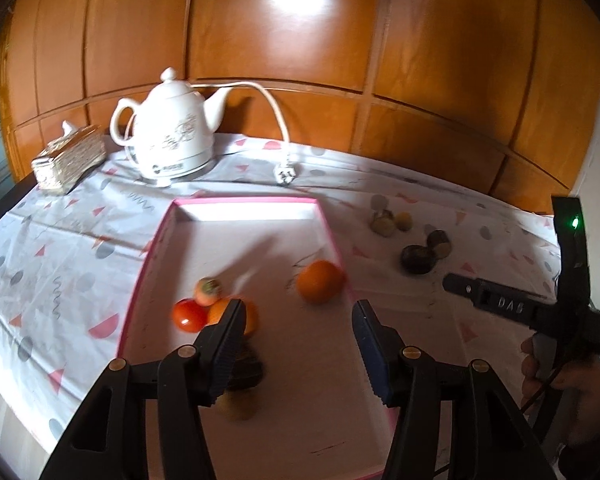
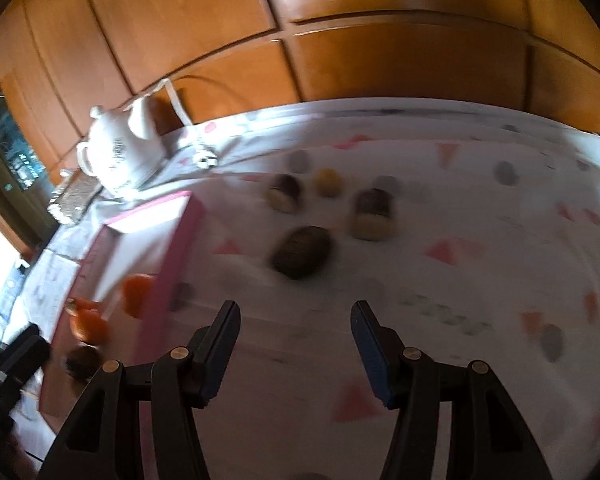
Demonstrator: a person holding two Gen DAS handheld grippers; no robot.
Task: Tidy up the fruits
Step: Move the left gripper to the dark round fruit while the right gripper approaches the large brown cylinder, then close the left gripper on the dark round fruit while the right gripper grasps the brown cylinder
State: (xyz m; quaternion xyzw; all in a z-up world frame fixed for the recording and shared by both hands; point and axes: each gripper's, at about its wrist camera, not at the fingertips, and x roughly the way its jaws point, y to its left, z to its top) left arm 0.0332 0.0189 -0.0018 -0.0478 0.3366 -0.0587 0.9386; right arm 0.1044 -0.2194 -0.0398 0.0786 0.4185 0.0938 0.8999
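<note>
A pink-rimmed white tray [image 1: 228, 202] holds an orange [image 1: 320, 282] near its right wall, a red tomato [image 1: 189, 316], a persimmon [image 1: 207, 290], another orange [image 1: 252, 316] and a dark fruit [image 1: 246, 372] behind my left finger. My left gripper [image 1: 298, 314] is open and empty above the tray. Dark and yellowish fruits [image 1: 418, 259] lie on the cloth right of the tray. In the right wrist view a dark fruit [image 2: 300, 252] lies ahead of my open, empty right gripper [image 2: 296, 316], with further fruits [image 2: 372, 210] beyond. The tray [image 2: 180, 232] is at its left.
A white kettle [image 1: 170, 128] with cord and plug [image 1: 284, 176] and a tissue box [image 1: 70, 158] stand at the back left, against a wooden panel wall [image 1: 300, 40]. A patterned cloth [image 1: 60, 248] covers the table. The right gripper [image 1: 500, 300] shows at the right.
</note>
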